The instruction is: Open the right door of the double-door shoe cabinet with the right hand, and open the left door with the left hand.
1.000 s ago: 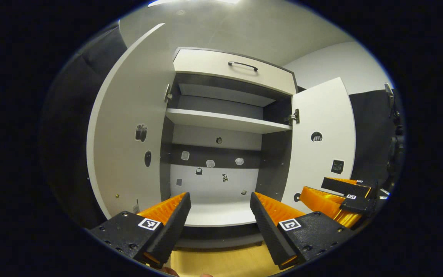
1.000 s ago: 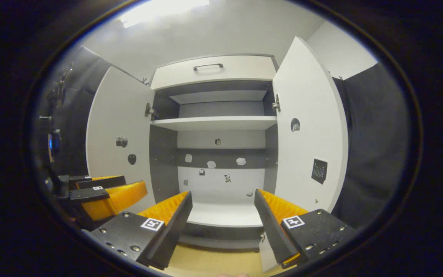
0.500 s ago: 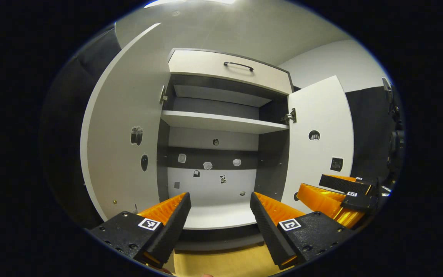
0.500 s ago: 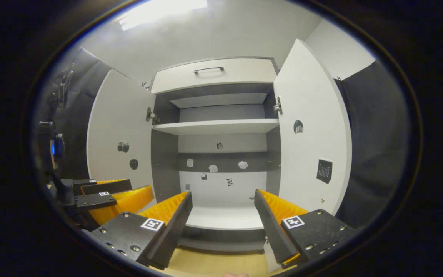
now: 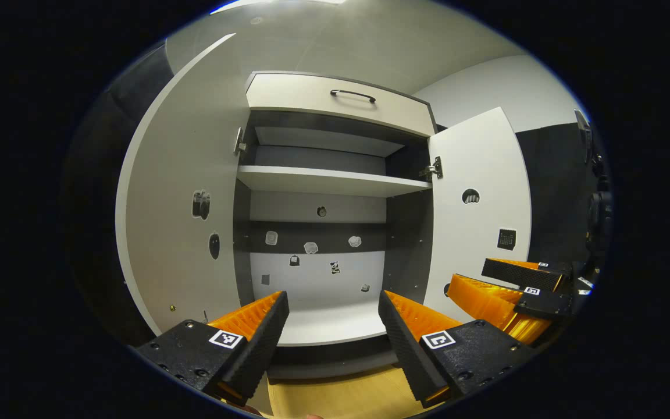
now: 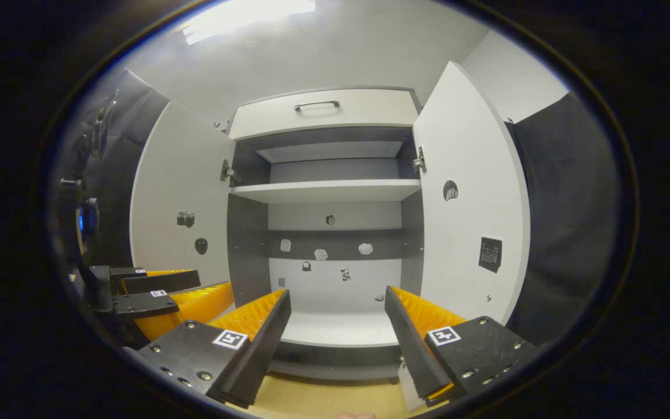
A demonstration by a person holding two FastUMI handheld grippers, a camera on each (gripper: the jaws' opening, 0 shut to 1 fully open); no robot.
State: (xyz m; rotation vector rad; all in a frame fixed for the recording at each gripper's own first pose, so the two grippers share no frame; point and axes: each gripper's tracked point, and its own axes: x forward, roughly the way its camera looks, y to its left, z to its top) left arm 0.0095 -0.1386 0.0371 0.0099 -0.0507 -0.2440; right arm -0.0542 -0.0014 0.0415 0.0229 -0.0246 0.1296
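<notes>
Both grippers, the left gripper [image 5: 333,308] and the right gripper [image 6: 338,305], are released and hold nothing. They face the shoe cabinet [image 6: 323,192], whose left door [image 5: 184,203] and right door [image 6: 469,198] stand wide open.

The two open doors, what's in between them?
Between the left door and right door is the open cabinet: a shelf and small stickers on its back, in the right gripper view.

The small stickers [image 6: 321,254] on the cabinet's back panel, straight ahead of my right gripper [image 6: 338,326], are too small to identify. My left gripper [image 5: 333,326] has its finger bases cut off at the lower edge. The dark equipment [image 6: 82,218] beyond my other gripper's fingers is blurred. The cabinet's base is partly hidden behind my fingers [image 5: 410,343].
</notes>
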